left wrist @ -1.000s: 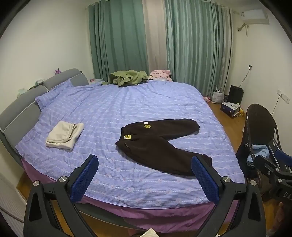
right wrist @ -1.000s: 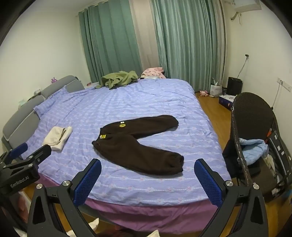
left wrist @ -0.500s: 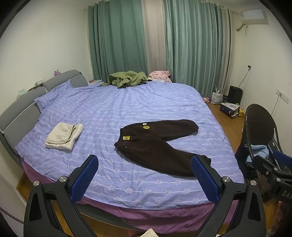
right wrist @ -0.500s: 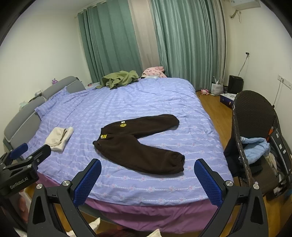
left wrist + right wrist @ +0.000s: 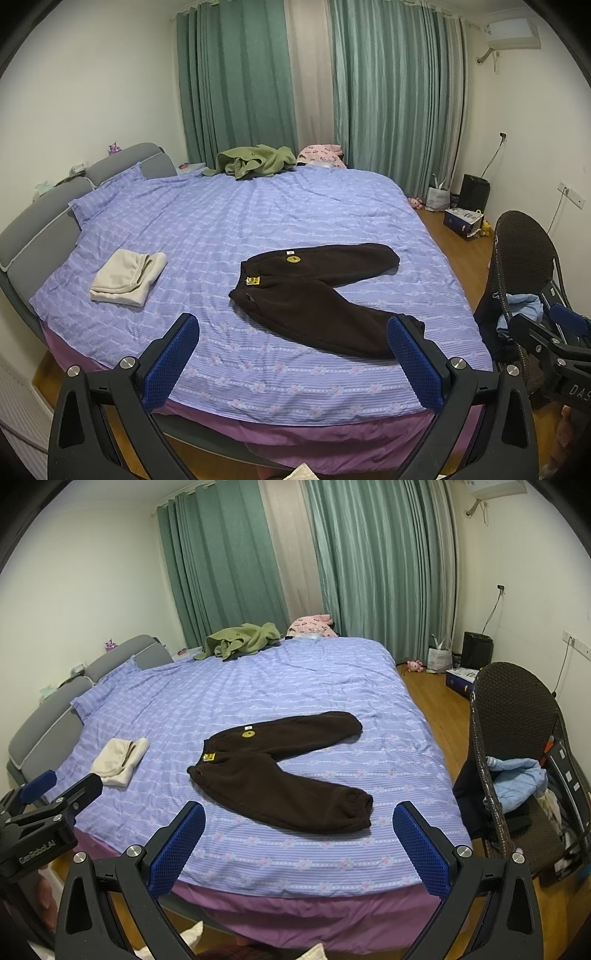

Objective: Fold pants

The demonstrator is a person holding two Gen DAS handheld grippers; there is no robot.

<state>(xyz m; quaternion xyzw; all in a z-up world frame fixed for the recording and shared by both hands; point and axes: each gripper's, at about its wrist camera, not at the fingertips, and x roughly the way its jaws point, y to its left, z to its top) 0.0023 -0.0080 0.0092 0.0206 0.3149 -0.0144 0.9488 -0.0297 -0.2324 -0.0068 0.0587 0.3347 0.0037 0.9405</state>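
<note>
— Two grippers, both held off the near edge of the bed, neither touching anything. The left gripper (image 5: 291, 354) has its blue-padded fingers (image 5: 171, 360) spread wide apart with nothing between them; the right gripper (image 5: 295, 840) is spread just the same.

— And the trousers?

— Dark brown fleece pants (image 5: 317, 288) lie flat and unfolded on the bed with the lilac striped cover (image 5: 258, 214), toward its near half. The waistband, with two yellow patches, points at the grey padded headboard (image 5: 44, 221); the legs splay out in a V, one running toward the teal curtains (image 5: 388, 88), the other toward the foot edge, its cuff close to the edge.

— Anything else on the bed?

— One folded cream cloth (image 5: 127, 277) sits well apart from the pants, on the headboard side. Far across, an olive green garment (image 5: 255, 160) is bunched up beside a pink patterned one (image 5: 321, 153).

— Off the bed?

— Dark wicker chair (image 5: 517, 716) on the wooden floor beside the bed, with a pale blue jacket (image 5: 517, 775) heaped on its seat.
</note>
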